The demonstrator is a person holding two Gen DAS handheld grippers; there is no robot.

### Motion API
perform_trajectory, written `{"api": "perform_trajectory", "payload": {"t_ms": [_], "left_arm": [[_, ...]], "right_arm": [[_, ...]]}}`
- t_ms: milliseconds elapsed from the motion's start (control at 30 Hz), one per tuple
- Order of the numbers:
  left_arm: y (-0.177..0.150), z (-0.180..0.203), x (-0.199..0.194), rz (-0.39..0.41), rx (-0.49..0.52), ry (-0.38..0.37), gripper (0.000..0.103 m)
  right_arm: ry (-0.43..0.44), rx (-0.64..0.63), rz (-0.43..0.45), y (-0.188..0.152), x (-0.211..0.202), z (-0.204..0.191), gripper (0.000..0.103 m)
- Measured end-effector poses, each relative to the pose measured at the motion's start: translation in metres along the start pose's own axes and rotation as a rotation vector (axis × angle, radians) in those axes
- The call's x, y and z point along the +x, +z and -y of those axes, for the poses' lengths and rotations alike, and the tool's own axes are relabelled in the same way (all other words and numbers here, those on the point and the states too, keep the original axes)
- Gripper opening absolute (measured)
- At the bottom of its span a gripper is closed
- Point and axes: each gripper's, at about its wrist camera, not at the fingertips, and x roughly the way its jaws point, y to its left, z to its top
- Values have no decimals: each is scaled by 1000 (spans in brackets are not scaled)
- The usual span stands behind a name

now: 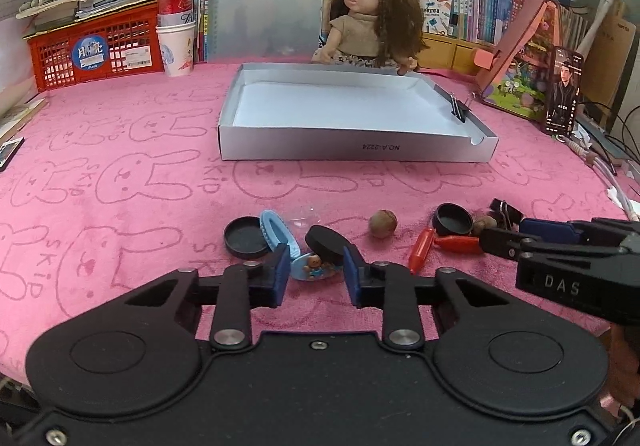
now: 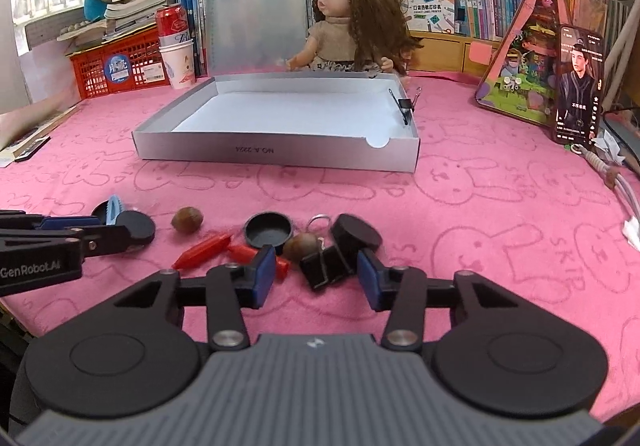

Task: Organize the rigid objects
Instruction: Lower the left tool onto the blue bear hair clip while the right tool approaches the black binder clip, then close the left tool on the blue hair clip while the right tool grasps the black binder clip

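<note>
1. Leftmost, found a black cap (image 1: 245, 242) lying mouth-up on the pink cloth (image 1: 120, 174), with a blue oval frame (image 1: 274, 230) propped on edge against it.
2. Found the left gripper (image 1: 315, 272) narrowed around a blue bear charm (image 1: 314, 267) and a tilted black lid (image 1: 326, 244); could not tell whether the pads pinched either.
3. Noted a nut (image 1: 383, 223) alone mid-row, well short of the silver box (image 1: 352, 154), which sat open side up with its long axis running across the view.
4. Saw a red carrot-shaped piece (image 2: 202, 250) lying diagonally, its tip toward the near left.
5. Spotted a second cap (image 2: 267, 232), mouth-up, touching another nut (image 2: 305, 244).
6. Found the right gripper (image 2: 318, 278) spread, straddling a black binder clip (image 2: 325, 269) lying flat, with a gap showing at the left pad.
</note>
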Motion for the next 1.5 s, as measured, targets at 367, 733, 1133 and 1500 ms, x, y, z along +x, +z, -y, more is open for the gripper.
{"api": "perform_trajectory", "payload": {"t_ms": [367, 733, 1133, 1500], "left_arm": [[0, -4, 10, -19, -4, -14, 26], [-1, -3, 20, -15, -7, -49, 32], [7, 12, 22, 25, 77, -68, 33], [1, 12, 26, -1, 96, -65, 38]], "right_arm": [[26, -72, -3, 8, 14, 11, 57], [56, -59, -2, 2, 9, 15, 54], [37, -49, -1, 4, 12, 15, 55], [32, -145, -1, -2, 11, 10, 58]]}}
